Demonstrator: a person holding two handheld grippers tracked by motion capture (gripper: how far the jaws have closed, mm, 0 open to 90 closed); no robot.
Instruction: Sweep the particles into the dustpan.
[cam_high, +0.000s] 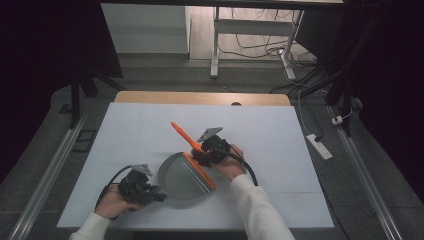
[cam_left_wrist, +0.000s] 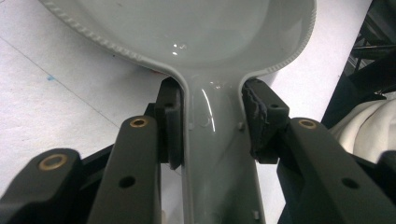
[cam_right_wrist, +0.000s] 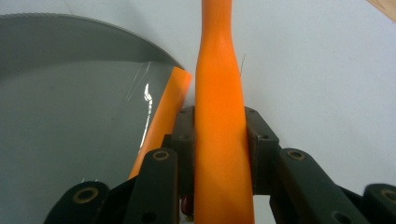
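Readable text: none in any of the three views.
Dustpan (cam_high: 183, 177): plain grey pan with an orange lip, no brand, label or number legible.
Brush handle (cam_right_wrist: 219, 116): plain orange, no lettering or sign.
Table cover (cam_high: 150, 130): white and unmarked, no print.
Power strip (cam_high: 319, 146): too small to tell whether it bears any marking.
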